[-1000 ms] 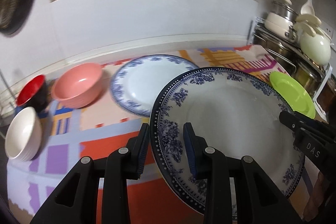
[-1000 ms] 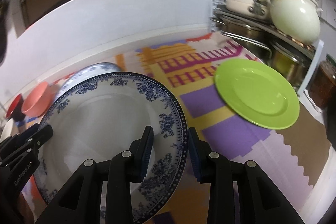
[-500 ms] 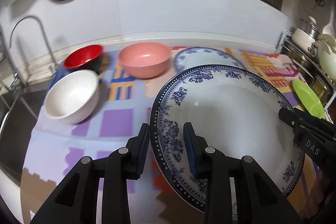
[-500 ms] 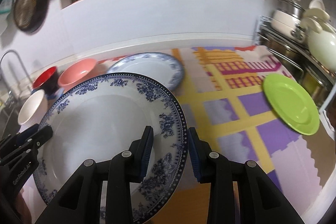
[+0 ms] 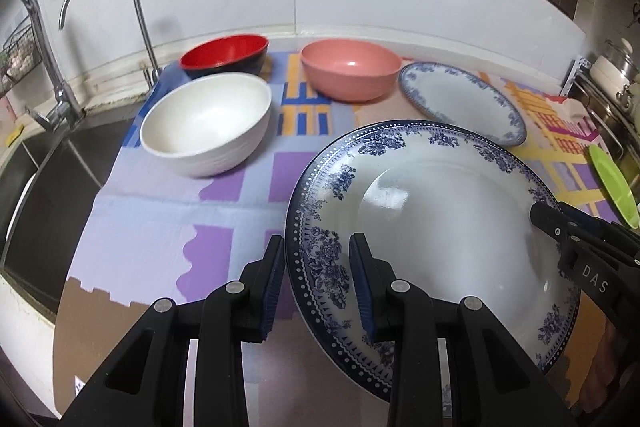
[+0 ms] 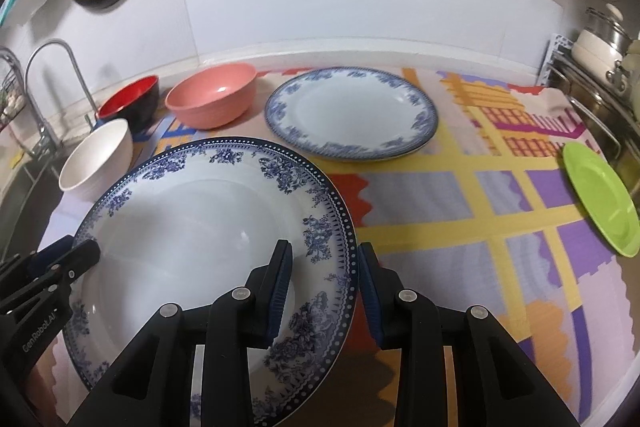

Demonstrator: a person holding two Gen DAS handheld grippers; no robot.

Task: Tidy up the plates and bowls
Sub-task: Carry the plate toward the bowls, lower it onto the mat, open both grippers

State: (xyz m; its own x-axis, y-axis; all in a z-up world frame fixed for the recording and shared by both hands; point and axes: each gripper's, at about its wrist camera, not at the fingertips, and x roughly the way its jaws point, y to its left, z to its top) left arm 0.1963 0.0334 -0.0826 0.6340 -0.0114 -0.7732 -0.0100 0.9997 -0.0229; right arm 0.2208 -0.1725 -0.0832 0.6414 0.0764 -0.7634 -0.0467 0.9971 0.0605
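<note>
Since a second ago my view has swung toward the sink: the white bowl (image 5: 206,129), the red bowl (image 5: 224,55) and the faucet (image 5: 104,15) now sit in plain sight, while the green plate (image 6: 600,197) has slid off to the far edge. The large blue-patterned plate (image 5: 432,223) has not shifted in my tongs at all.

My left gripper (image 5: 318,283) pinches the plate's left rim, one pad under the edge and one on the floral border, narrowly open around it. My right gripper (image 6: 324,285) clamps the opposite rim the same way. Both point steeply downward and forward over the patterned mat (image 6: 460,195).

The plate is carried above the mat, face up, roughly flat, its far edge tipped slightly away from me. It is round, so no long axis; the line between my two grips runs side to side. Beyond it lies the smaller blue-rimmed plate (image 6: 352,113), flat on the mat, with the pink bowl (image 6: 212,95) just to that plate's left and the white bowl nearer the sink (image 5: 48,183).
</note>
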